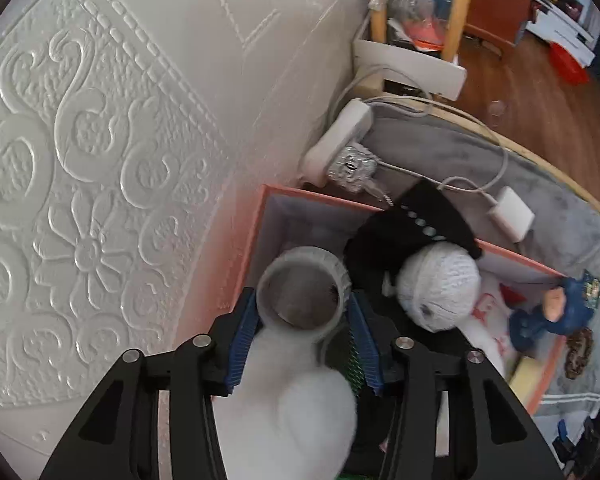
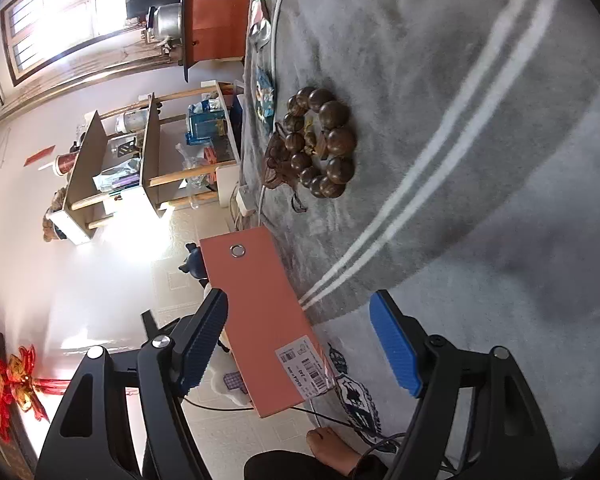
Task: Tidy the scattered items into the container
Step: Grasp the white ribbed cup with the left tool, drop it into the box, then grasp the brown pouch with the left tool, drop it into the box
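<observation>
Item: grey-white sock (image 1: pixel 300 360), soft knit, ribbed cuff standing open as a ring. It is sitting between the pads of the left tongs (image 1: pixel 303 330), over the near-left corner of the orange box (image 1: pixel 256 240) that is serving as the container. It is likely handling as light, limp and compressible, with no risk of breakage. The best hold is across the cuff, where the fabric is doubling up and giving the ribbed blue pads something to bite.

Left tongs: narrowed around the sock cuff, a pad lying on each side of it. Whether the pads are pressing firmly or only resting against the knit is hard to judge, since the lower part of the sock is blurring.

Already lying in the box: a white yarn ball (image 1: pixel 440 284), a black garment with pale studs (image 1: pixel 416 224), and a blue figurine (image 1: pixel 556 312) at the far side.

Item outstanding: wooden bead bracelet (image 2: pixel 316 148), lying on the grey striped blanket (image 2: pixel 480 128), well apart from the box. It is looking hard, smooth and rather heavy for its kind, and may be slipping if pinched on a single bead. Gripping across the ring is looking safer.

Right tongs (image 2: pixel 304 340): spread wide, holding nothing, one finger hanging over the box side and the other over the blanket.
</observation>
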Demonstrator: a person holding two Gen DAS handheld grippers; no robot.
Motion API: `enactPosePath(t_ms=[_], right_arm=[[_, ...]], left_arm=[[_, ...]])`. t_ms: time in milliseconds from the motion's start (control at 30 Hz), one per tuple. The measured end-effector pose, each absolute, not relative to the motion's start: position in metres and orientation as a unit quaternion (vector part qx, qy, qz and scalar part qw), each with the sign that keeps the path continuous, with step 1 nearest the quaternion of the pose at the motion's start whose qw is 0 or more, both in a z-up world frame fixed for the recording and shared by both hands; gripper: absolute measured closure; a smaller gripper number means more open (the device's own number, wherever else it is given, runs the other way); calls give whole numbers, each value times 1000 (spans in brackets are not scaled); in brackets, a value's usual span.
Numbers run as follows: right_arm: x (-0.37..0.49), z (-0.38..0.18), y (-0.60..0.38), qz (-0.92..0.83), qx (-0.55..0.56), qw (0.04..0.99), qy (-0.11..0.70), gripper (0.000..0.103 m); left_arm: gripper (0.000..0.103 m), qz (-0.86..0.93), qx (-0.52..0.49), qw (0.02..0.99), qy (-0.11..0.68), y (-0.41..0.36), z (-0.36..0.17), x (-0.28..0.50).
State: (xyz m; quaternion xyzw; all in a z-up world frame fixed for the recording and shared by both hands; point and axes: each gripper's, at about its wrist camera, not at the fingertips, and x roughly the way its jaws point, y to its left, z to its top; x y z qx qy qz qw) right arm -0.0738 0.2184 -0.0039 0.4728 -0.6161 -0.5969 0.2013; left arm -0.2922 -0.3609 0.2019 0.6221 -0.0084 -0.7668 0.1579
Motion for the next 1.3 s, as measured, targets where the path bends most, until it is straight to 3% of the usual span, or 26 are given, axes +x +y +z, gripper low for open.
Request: enactPosePath(t_ms=[67,267,467,700,900,1133,1200,1233,1300], right_arm=[[-74,-1,216,-600,473,207,-611,30],[-69,2,222,-598,462,200,-624,29],[-64,8,235,-594,430,195,-651,29],[-63,8,245,-581,409,194,-676,29],[-67,11,245,-572,397,208,-687,29],[-79,6,232,-557,409,232,-685,29],[-79,3,230,-553,414,233,-684,29],[-80,2,229,-553,415,233,-684,29],[-80,1,229,-554,417,230,-682,29]], left_arm=[[44,-773,615,152,-4,-359,212,-291],[35,-799,591,109,-2,-323,257,-277],[31,-798,601,-20,-32,-192,260,-261],[30,-746,638,-162,-96,2,171,-243],[30,-727,664,-115,-135,62,81,-265],[30,-707,702,-82,31,40,18,-313],[52,-706,701,-92,49,42,13,-314],[85,-707,699,-92,45,45,12,-313],[94,-711,696,-94,42,47,17,-310]])
